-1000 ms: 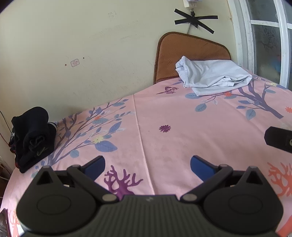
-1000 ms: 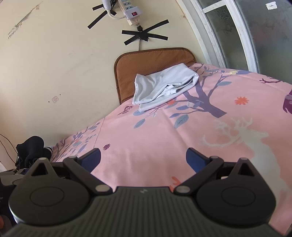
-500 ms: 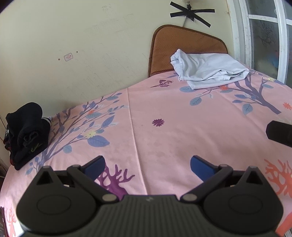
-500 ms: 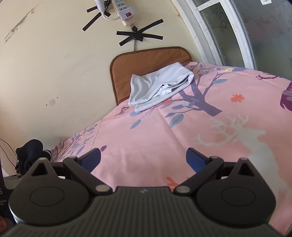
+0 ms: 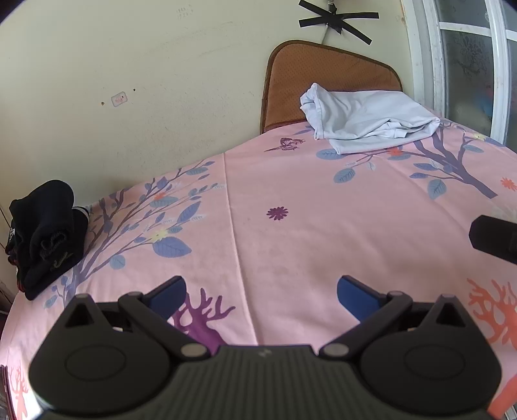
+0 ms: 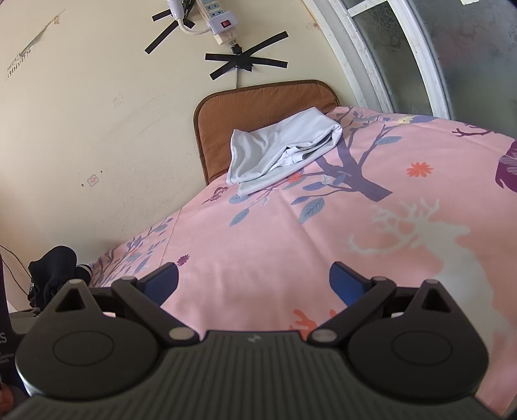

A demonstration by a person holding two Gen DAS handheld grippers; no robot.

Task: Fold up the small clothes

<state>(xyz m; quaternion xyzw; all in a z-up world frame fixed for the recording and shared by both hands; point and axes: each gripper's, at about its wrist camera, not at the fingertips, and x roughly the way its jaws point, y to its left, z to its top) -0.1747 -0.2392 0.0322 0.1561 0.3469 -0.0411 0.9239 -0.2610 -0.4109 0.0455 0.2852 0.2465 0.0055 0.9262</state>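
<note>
Two bundles of clothing lie on the pink sheet [image 5: 290,239], and we hold neither. The pale garment [image 5: 365,121] sits at the sheet's far end, partly on the brown cushion [image 5: 323,74] that leans against the wall; it is loosely doubled over, with its layers showing at the edge that faces the window [image 6: 404,48], so we judge it either roughly folded or merely heaped, and cannot tell which. The black clothes [image 5: 45,229] are piled at the sheet's left edge, near the wall, crumpled rather than squared, and look unfolded. The sheet's broad middle, between the two bundles, carries only its printed trees and flowers. Our left gripper [image 5: 260,295] hangs over the near part of the sheet with its blue pads [image 5: 169,294] spread wide and nothing between them; our right gripper [image 6: 253,284] does the same just beside it, its jaws likewise parted and unloaded, and a dark tip of it shows at the right edge of the left wrist view. As we read it, the folding is at most half done: the black pile is untouched, and no garment lies spread flat for the next fold. Above the cushion, a power strip [image 6: 213,19] is taped to the wall.
</note>
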